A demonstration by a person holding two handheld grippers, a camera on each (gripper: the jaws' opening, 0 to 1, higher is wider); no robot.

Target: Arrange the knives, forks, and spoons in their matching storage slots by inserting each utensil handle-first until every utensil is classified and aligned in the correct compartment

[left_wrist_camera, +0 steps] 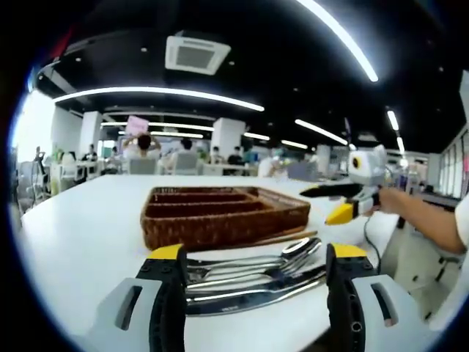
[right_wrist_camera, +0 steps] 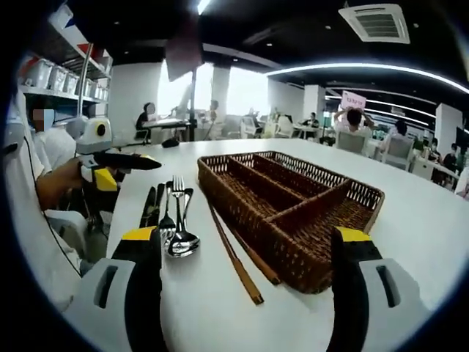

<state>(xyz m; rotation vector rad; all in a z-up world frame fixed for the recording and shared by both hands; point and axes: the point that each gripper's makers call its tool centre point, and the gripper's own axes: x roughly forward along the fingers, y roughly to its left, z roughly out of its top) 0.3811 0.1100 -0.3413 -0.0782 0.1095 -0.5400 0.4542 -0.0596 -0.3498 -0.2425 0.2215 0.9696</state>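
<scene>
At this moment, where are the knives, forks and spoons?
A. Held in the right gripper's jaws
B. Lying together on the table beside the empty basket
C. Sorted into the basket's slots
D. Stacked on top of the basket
B: the utensils lie in a bunch on the table next to the basket, whose compartments are empty; the right gripper has open jaws holding nothing.
</scene>
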